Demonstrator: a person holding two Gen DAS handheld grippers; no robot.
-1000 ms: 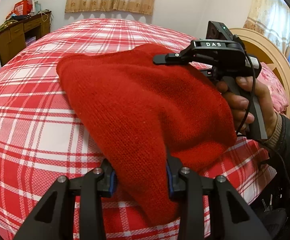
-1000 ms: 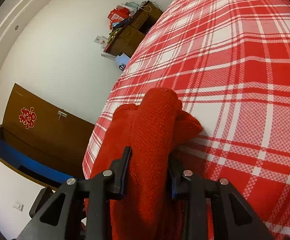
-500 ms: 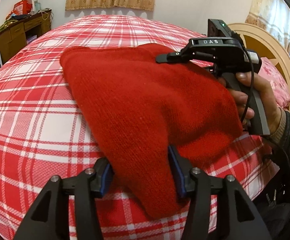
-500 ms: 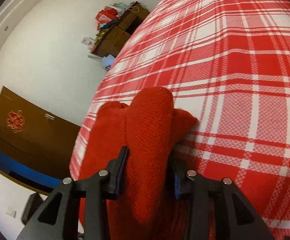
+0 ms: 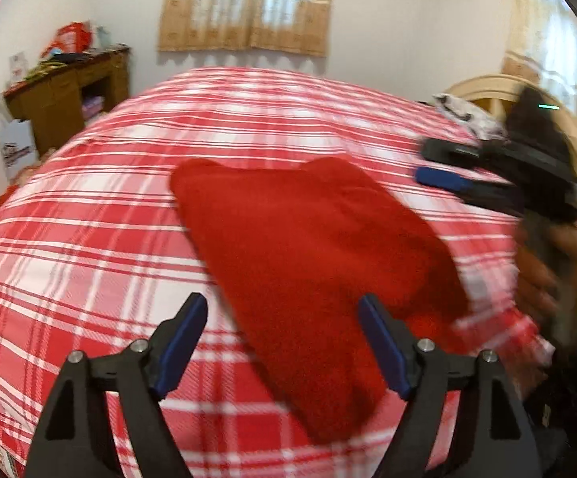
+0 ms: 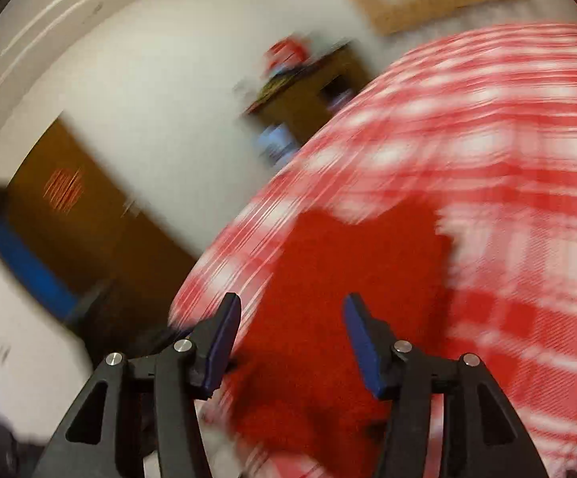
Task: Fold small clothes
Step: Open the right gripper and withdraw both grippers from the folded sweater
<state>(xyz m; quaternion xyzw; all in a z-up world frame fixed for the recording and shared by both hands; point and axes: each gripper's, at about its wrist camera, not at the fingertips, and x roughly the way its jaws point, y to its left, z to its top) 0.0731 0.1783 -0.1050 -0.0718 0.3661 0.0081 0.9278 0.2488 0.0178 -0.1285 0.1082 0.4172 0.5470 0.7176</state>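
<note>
Red knit piece: a small red knitted garment (image 5: 312,263) lies flat on the plaid bedspread (image 5: 89,247), near the bed's close edge, with one corner running toward the bottom of the left wrist view.
Step in hand: looks like the let-go after a fold, so judging by that, both tools should lift straight off without dragging the wool, or the fold gets pulled crooked.
How it'll handle: thick knit probably grabs on the pads, so I'd clear the jaws wide before backing away.
Left gripper (image 5: 284,342): jaws have just been opening and stand wide apart; the garment's near corner sits below and between them, but neither pad presses it.
Right gripper (image 6: 292,342): jaws have also just been opening; the red knit shows under the gap, nothing pinched. This view is heavily blurred.
Right gripper from the left view (image 5: 439,167): up off the garment's far right corner, apart from it.
Further out: wooden desk (image 5: 69,99) by the wall, curtained window (image 5: 248,8) behind the bed.
</note>
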